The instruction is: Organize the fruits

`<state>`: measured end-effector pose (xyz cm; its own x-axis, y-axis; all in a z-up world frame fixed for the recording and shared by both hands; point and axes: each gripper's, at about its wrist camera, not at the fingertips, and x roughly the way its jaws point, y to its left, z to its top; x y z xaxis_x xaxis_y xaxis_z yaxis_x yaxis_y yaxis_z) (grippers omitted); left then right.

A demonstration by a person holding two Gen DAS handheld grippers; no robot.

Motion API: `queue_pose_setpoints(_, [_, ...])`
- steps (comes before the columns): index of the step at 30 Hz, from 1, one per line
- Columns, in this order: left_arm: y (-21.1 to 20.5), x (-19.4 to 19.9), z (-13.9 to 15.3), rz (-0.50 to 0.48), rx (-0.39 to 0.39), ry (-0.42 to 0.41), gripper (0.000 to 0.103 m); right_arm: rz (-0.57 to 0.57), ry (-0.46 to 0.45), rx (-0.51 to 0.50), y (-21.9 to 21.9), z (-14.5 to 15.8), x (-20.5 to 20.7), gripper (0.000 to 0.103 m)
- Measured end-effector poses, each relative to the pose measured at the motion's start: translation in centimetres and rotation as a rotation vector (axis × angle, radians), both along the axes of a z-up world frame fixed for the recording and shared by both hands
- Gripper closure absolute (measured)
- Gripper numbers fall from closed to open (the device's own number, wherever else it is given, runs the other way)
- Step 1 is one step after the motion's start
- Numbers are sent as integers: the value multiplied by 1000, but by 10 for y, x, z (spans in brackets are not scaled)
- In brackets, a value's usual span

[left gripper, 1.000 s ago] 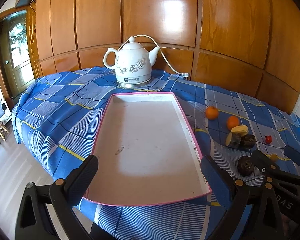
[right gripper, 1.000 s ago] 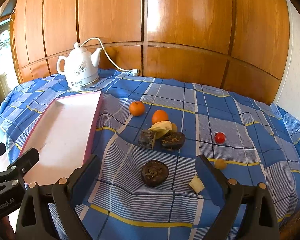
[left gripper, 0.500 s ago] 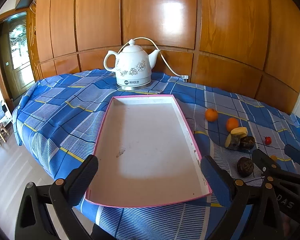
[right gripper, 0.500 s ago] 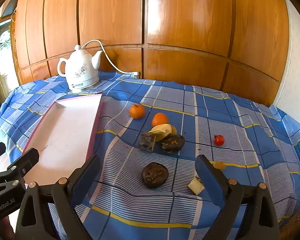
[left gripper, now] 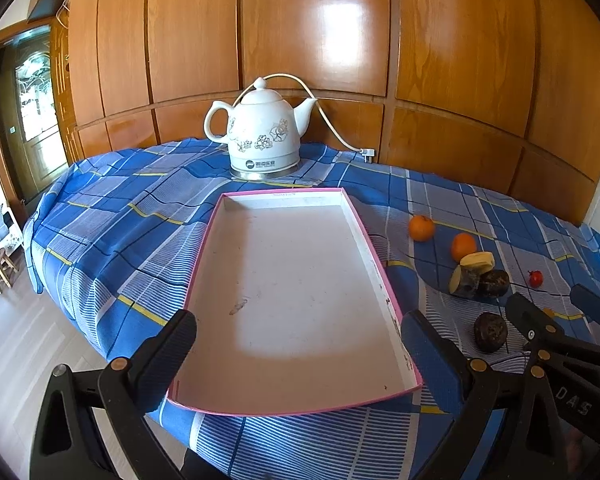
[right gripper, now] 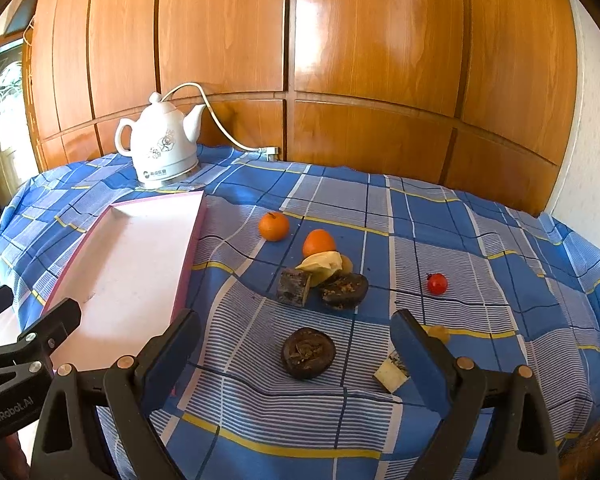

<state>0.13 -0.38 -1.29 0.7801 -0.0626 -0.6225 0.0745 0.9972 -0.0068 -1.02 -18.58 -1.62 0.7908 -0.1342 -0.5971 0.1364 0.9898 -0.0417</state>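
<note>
The right gripper (right gripper: pixel 296 354) hangs wide open and empty over the near edge of the table, its jaws straddling a dark round fruit (right gripper: pixel 308 353) on the blue plaid cloth (right gripper: pixel 480 240). The left gripper (left gripper: pixel 298 346) is just as wide and empty, over the near end of the pink-rimmed tray (left gripper: pixel 374 264), which holds nothing.

The dark fruit looks soft and rough on top, so a hard squeeze may crush it; the cloth is rumpled, so low fingers may snag a fold and set the round fruits rolling toward the right edge.

Count: two oranges (right gripper: pixel 274 225) (right gripper: pixel 319 242); two dark round fruits, the second (right gripper: pixel 344 289) in the middle cluster; one dark cut chunk (right gripper: pixel 294 287); one yellow slice (right gripper: pixel 325 262); one cherry tomato (right gripper: pixel 437 283); one pale piece (right gripper: pixel 389 375) and one small yellowish bit (right gripper: pixel 439 333), both partly hidden; one white kettle (right gripper: pixel 162 148) at the far edge
</note>
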Motion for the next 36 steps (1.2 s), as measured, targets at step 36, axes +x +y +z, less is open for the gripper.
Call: queue_pose_setpoints(36, [-107, 28, 2, -445, 29, 108, 0, -44, 216, 341, -217, 13, 72, 31])
